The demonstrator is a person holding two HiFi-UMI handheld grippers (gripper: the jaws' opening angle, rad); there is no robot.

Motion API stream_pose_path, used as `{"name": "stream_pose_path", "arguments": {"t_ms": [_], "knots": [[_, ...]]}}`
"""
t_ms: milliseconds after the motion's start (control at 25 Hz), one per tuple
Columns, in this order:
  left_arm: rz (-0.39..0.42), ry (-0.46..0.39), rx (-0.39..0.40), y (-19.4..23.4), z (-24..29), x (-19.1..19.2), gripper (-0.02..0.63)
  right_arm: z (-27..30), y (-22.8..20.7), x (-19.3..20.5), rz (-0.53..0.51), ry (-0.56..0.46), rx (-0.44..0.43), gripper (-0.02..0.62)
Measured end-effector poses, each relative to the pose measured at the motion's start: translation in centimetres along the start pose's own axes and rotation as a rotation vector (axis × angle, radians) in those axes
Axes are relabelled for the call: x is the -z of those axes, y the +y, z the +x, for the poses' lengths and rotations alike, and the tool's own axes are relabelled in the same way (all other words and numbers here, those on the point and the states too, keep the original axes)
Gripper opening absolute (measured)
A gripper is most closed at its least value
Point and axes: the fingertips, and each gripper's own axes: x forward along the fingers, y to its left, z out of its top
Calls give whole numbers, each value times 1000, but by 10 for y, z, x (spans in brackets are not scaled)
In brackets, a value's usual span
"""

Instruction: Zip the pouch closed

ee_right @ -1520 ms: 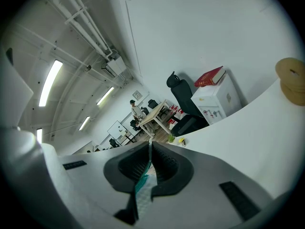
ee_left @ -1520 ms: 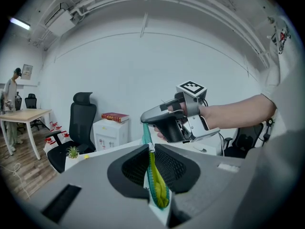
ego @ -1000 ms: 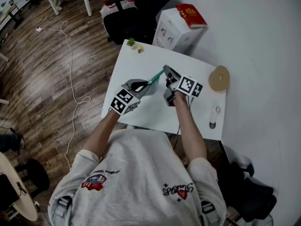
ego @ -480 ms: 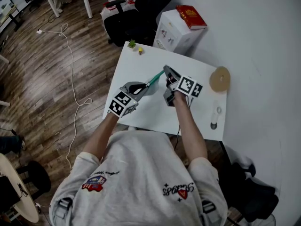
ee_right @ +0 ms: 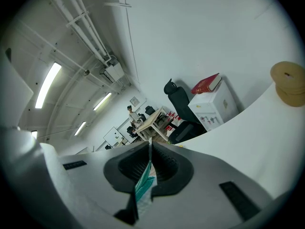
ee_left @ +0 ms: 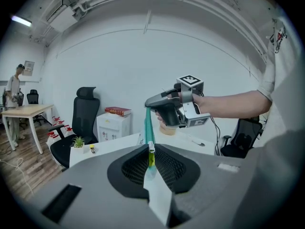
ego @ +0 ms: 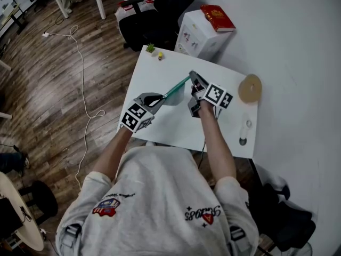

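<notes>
The pouch hangs in the air over the middle of the white worktop, stretched taut as a thin teal strip between the two grippers. The left gripper is at the strip's near-left end. In its own view the jaws stand narrow, pinched on the yellow-green zip pull, with the silver slider just beyond its fingertips and the teal edge running away to the other gripper. The right gripper holds the far-right end; its jaws are almost together, clamped on the teal and pale fabric of the pouch.

On the right part of the worktop lies a tan spool, well apart from the pouch. A small plant stands at the far-left corner. Beyond the worktop a red book lies on a white cabinet, beside a black chair.
</notes>
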Motion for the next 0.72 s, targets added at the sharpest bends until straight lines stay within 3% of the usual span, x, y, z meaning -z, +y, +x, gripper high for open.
{"name": "stream_pose_path", "arguments": {"t_ms": [320,480,720], "knots": [[-5,36,-27,4,0,12,39,-12,-13,-9,60,-44,4,21],[-2,50,-63,12,4,18,43,-9,-8,-9,99,-46,-43,21],[-130,3,-105,32,-1,25,43,-8,14,-6,-58,-18,-73,21]]}}
